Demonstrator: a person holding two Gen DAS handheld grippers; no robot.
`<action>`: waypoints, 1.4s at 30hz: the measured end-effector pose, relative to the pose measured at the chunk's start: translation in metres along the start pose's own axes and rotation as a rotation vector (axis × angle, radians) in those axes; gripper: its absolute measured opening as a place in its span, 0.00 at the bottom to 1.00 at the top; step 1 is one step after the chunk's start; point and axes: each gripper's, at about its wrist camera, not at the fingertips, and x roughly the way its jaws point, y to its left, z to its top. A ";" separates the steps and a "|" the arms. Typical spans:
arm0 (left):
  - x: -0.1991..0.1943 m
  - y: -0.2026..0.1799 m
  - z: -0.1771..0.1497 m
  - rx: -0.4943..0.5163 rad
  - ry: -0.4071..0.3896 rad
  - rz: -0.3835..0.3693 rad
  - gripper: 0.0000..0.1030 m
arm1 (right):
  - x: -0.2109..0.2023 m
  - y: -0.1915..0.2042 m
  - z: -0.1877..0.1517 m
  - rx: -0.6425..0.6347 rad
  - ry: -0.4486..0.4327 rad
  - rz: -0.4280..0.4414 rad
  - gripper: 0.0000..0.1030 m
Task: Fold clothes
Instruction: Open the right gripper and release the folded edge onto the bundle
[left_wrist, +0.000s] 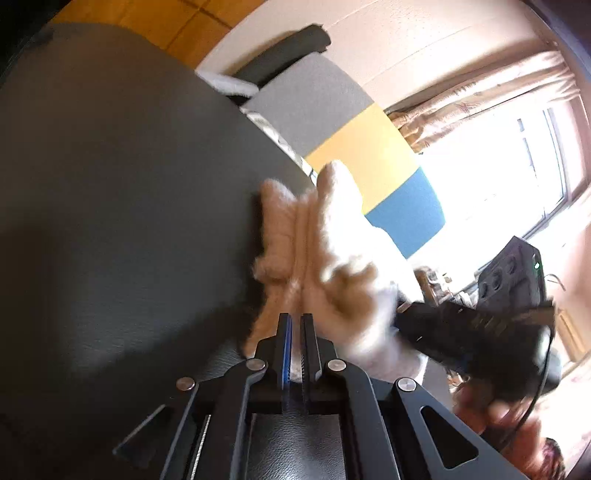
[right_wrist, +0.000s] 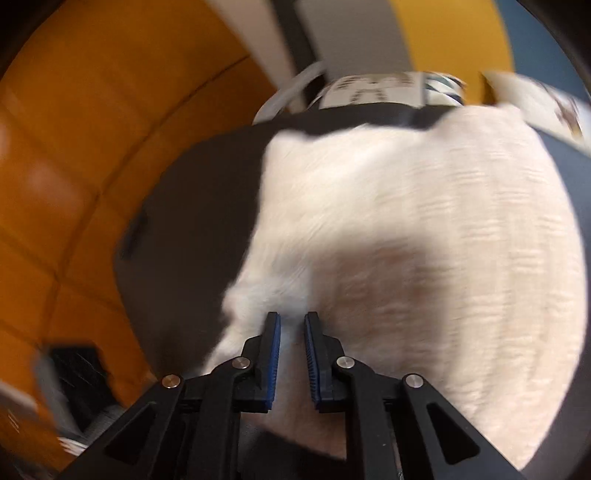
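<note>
Right in front of us, our left gripper (left_wrist: 296, 317) has its black fingers with blue ribbed pads nearly together, just a thin slit between them, and a bunched edge of the fluffy cream-white knitted garment (left_wrist: 314, 251) is pinched in that slit, rising toward twelve o'clock off the dark grey leather-textured tabletop (left_wrist: 129, 184). At four o'clock in the left wrist view we catch the other black gripper body (left_wrist: 480, 332), blurred, with a hand (left_wrist: 487, 410) wrapped round its handle and a thin cable trailing down. Over on the right wrist view, our right gripper (right_wrist: 292, 321) has its fingers a little wider apart, and the garment's (right_wrist: 406, 221) near edge runs between them; whether they grip it firmly we cannot tell, the frame is smeared. From there the cloth spreads broad and flat from six o'clock up to one o'clock across the tabletop (right_wrist: 184, 221). Further out, at twelve o'clock, a patterned white cloth (right_wrist: 388, 88) lies at the table's far edge. Beyond that, a panel of grey, yellow and blue bands (left_wrist: 369, 147) stands behind the table, orange wooden floor (right_wrist: 74, 147) sweeps round at nine o'clock, and at two o'clock on the left view a bright window (left_wrist: 517, 166) with a pale patterned curtain (left_wrist: 498, 88).
</note>
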 end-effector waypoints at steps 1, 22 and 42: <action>-0.003 -0.003 0.002 0.014 -0.010 0.004 0.03 | 0.010 0.007 -0.004 -0.048 0.016 -0.037 0.13; 0.072 -0.106 0.036 0.394 0.096 0.200 0.18 | -0.069 -0.067 -0.029 0.054 -0.229 -0.092 0.14; 0.066 -0.023 0.034 0.220 0.117 0.113 0.06 | -0.052 -0.086 0.090 -0.143 -0.170 -0.258 0.19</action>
